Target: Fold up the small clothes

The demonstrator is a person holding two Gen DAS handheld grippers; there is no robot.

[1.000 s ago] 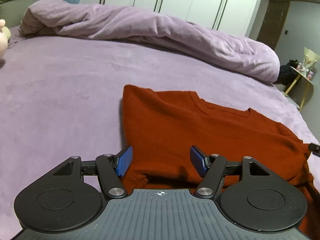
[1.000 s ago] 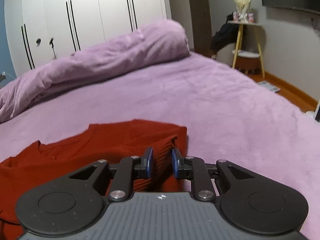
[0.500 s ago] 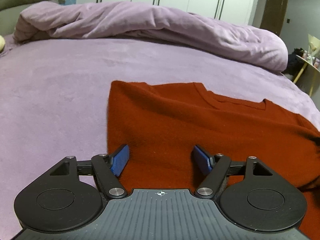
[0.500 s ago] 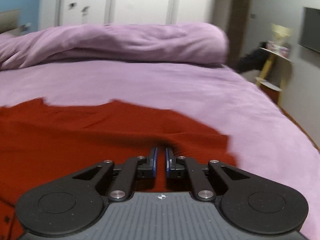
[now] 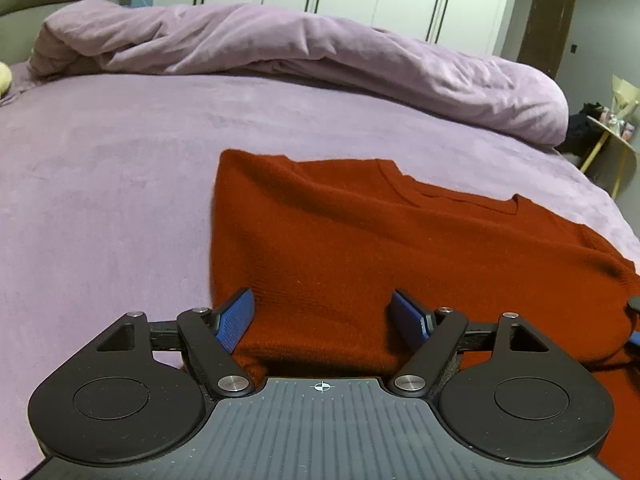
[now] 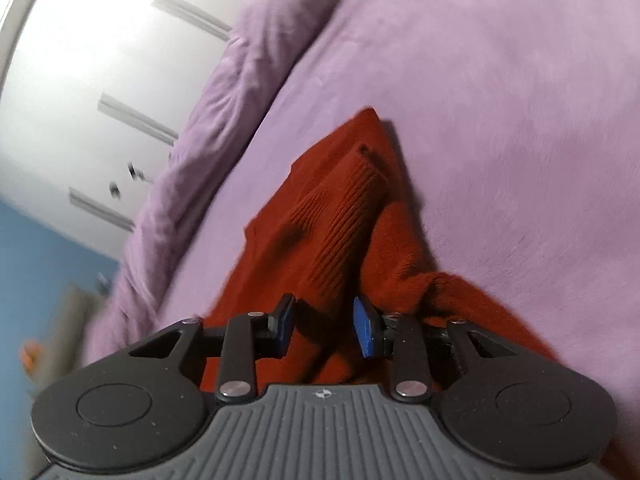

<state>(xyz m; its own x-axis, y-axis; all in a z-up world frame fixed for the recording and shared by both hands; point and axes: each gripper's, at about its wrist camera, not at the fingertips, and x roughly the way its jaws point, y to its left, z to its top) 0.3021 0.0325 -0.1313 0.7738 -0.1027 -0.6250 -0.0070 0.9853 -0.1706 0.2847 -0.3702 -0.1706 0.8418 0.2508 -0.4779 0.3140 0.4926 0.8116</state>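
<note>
1 red sweater (image 5: 400,248) is lying flat on the purple bed (image 5: 104,184), directly ahead of and under both tongs. Left tongs (image 5: 322,314) are hovering over its near edge by the left corner, jaws having just been opening, now spread wide, fabric between the pads but untouched. Right tongs (image 6: 324,326) are sitting at the opposite end, camera rolled sideways, jaws having just been parting; ribbed cuff (image 6: 344,200) is stretching straight ahead, cloth between the blue pads with a gap showing, so apparently released. Long axis is running from the left tongs toward the right. Count: 1 garment, 2 tongs, 1 rolled duvet (image 5: 280,48) beyond. Right tongs are looking nearer the loose sleeve.
</note>
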